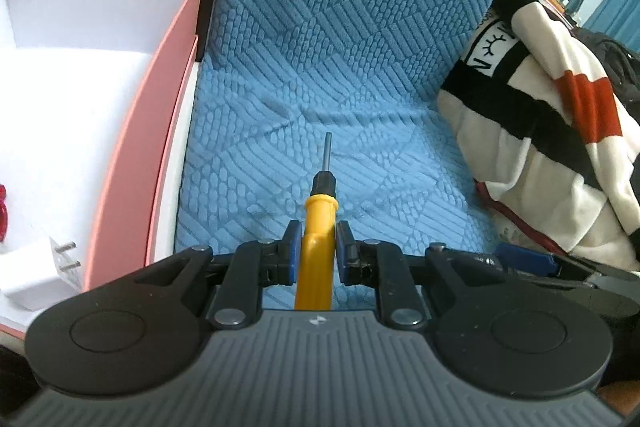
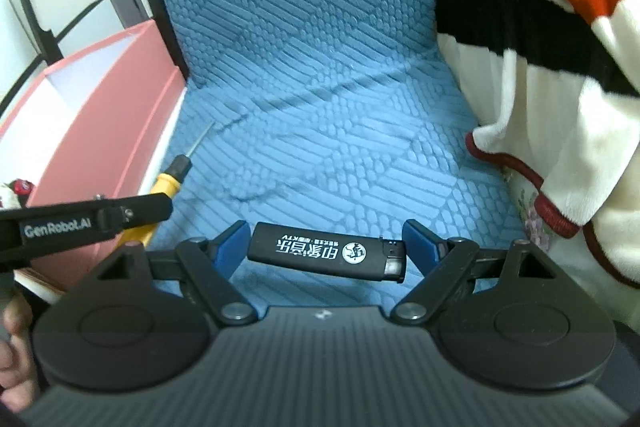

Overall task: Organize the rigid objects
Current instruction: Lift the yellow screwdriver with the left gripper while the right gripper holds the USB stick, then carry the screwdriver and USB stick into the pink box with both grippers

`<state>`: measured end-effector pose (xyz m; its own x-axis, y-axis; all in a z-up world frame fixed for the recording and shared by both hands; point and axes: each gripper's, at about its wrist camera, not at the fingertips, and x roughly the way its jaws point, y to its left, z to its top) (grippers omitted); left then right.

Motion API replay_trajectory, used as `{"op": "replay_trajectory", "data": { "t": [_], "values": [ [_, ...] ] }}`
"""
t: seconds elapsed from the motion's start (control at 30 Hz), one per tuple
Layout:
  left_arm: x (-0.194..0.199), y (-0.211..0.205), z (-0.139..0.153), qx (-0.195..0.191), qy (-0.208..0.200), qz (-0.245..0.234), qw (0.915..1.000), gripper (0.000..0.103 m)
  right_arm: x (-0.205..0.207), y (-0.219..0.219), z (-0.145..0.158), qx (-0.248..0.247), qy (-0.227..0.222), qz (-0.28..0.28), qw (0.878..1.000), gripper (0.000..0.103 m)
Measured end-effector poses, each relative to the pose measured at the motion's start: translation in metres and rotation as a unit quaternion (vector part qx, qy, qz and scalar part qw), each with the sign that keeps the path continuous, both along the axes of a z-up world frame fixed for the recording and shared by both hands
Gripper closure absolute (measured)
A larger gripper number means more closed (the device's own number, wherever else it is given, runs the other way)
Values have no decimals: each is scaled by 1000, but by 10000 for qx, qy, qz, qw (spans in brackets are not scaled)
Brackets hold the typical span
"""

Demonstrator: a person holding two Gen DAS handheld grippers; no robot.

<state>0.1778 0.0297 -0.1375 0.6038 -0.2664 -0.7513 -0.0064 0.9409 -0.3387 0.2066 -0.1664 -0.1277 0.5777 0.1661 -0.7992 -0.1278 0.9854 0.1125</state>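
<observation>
The left tongs (image 1: 316, 251) are clenched on the yellow screwdriver (image 1: 318, 227), gripping the handle partway along, with the black collar and thin metal shaft pointing toward 12 o'clock over the blue quilted cushion (image 1: 360, 155). The pink box (image 1: 160, 147) lies at 9 o'clock from the tongs; a white plug adapter (image 1: 44, 275) and something red at the frame edge already sit in it.

The right tongs (image 2: 324, 247) are spread wide and released, the blue pads standing on either side of the black lighter (image 2: 326, 253), which lies crosswise between them on the cushion. The ends of the lighter sit near the pads, but I cannot tell whether either one touches.

Judging by the layout, both items are bound for the pink box. The risks:

- The pads hold a rounded, smooth handle; it could pivot or slide out as it is carried toward 9 o'clock.
- The protruding shaft could catch the box wall if the tongs cross the rim too low.
- Closing on the lighter end to end is unstable: it is long and slick, and could rotate or squirt out, or sink into the soft cushion.
- The striped blanket (image 2: 540, 67) at 3 o'clock could swallow a dropped lighter.
- The two tongs work close together and could collide.
</observation>
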Motion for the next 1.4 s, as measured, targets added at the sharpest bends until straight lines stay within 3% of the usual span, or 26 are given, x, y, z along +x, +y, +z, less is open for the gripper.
{"op": "replay_trajectory", "data": {
  "t": [0.53,0.9,1.13,1.4],
  "values": [
    [-5,36,69,-196,-422,208,9987,82,8,17,72,280,-540,182,9980,18],
    [-13,79,120,-22,-922,482,9946,82,25,50,126,541,-1014,389,9926,18],
    [-18,119,124,-6,-994,776,9920,82,34,98,148,615,-1176,754,9883,18],
    [-31,180,120,127,-927,1137,9891,82,34,160,137,685,-1042,1175,9852,18]
  ]
}}
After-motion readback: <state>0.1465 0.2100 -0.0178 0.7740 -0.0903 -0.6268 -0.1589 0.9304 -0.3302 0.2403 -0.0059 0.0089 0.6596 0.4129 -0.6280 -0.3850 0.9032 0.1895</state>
